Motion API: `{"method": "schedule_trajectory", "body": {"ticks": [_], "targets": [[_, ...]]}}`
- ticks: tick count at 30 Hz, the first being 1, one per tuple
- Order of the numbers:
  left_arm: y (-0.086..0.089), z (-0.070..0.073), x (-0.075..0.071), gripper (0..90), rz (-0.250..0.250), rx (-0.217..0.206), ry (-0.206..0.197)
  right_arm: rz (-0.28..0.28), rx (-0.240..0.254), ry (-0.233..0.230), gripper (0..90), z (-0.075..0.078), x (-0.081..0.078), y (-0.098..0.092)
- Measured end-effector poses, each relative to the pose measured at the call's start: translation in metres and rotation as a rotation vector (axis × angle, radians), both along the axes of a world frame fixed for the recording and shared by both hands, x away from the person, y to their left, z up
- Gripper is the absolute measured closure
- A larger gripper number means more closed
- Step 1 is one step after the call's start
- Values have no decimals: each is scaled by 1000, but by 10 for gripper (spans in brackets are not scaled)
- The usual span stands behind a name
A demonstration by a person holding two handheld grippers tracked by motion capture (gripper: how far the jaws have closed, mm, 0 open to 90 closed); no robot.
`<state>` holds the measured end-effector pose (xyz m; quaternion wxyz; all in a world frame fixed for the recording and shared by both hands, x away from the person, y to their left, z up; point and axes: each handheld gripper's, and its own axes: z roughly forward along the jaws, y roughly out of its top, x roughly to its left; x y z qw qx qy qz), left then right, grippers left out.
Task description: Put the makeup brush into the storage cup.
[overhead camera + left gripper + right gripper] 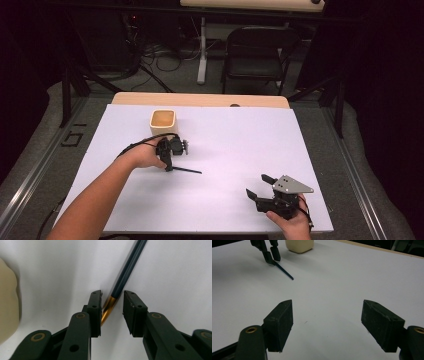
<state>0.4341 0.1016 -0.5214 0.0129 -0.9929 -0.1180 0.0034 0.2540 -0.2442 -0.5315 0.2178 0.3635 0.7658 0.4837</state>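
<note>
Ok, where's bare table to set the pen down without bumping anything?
Widest free patch: the middle of the white table, between the pen and the right gripper. The far right half, beyond that gripper, is bare too, and so is the near left corner beside the forearm. It is crowded only at the far left, where the cream cup stands just behind the left gripper.

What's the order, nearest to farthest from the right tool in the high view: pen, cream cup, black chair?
From the right tool, at the table's near right:
1. Pen, up and to the left, mid-table, between the left tool's jaws.
2. Cream cup, farther up-left, past the left tool.
3. Black chair, beyond the table's far edge, on the floor.
</note>
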Motion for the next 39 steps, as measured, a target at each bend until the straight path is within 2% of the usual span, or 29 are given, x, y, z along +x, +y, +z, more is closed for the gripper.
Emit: {"method": "schedule_trajectory", "body": {"ticks": [9,17,22,24,35,39], "targets": [[0,-1,0,727,-4,20,8,1,1,1,258,0,0,0],[0,-2,1,786,-4,10,29,-1,0,1,259,0,0,-1],[1,-2,2,834,4,9,27,0,1,-1,259,0,0,0],[1,-1,3,835,4,14,42,2,-2,-1,259,0,0,0],[0,-2,3,839,5,15,31,1,1,0,259,0,0,0],[0,-1,4,840,4,21,42,0,1,-1,260,0,0,0]]}}
